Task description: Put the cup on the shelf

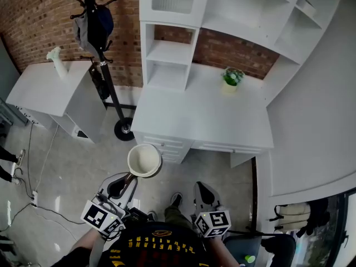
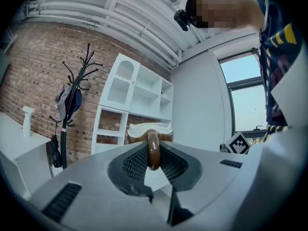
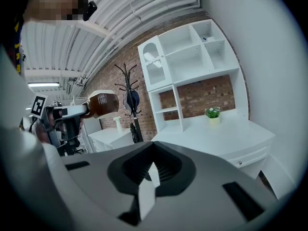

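**Over the floor at the desk's front edge: cup held, shelf dead ahead**

In the head view's lower middle, we see the cup (image 1: 144, 160) upright with its pale mouth open to the camera. It hangs over the floor (image 1: 72, 171), just short of the white desk (image 1: 211, 121). The left gripper (image 1: 129, 177) has it by the brown handle (image 2: 153, 150). In the left gripper view both pads are clamped on that loop, and the bowl stands beyond the jaw tips.

The handle runs back from the cup toward 7 o'clock, along the gripper's own line. The shelf (image 1: 168, 53) lies at about 12 o'clock from the cup, across the desk top and well apart from it. We judge the coming move to be a straight carry forward and up.

The left gripper is the nearer one and the only one loaded. The right gripper (image 1: 203, 189) sits at about 4 o'clock from the cup, jaws drawn together on nothing. From its side the cup (image 3: 102, 104) shows glossy brown.

A potted plant (image 1: 232, 77) stands at 1 o'clock, clear of that line.

We find no brand or label on the cup. The marker cubes (image 1: 102, 217) carry only black-and-white squares, and the yellow lettering on the shirt (image 1: 158, 243) is too blurred to read.
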A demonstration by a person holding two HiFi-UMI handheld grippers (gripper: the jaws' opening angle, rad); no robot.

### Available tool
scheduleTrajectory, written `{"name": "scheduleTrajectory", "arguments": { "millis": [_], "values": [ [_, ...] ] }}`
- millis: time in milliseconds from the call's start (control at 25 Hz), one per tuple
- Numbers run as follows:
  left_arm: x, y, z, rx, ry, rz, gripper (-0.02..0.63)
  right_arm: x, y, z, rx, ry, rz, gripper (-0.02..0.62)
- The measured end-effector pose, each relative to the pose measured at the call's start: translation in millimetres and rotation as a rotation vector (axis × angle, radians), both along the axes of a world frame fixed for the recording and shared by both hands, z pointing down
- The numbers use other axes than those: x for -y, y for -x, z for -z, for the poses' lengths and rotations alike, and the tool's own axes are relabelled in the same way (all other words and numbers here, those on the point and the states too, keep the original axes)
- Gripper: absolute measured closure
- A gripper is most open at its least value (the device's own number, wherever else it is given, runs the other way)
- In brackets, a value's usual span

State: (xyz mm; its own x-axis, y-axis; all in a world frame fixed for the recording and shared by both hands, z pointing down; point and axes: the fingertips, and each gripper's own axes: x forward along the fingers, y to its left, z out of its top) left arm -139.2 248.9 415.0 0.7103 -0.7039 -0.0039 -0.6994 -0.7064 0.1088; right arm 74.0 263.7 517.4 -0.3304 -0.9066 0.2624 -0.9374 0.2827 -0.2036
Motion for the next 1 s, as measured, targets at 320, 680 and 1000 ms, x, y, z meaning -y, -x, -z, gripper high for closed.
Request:
{"name": "scheduleTrajectory", "arguments": {
  "millis": [320, 680, 1000],
  "values": [
    [53, -42, 6, 0.016, -0.008, 0.020, 0.558, 64, -44, 4, 0.014, -0.006, 0.014, 0.591],
    [93, -79, 15, 0.037, -0.013, 0.068, 0.558, 114, -79, 4, 0.046, -0.016, 0.056, 0.591],
    [115, -108, 21, 0.038, -0.018, 0.097, 0.558, 140, -108, 4, 0.059, -0.021, 0.079, 0.591]
  ]
}}
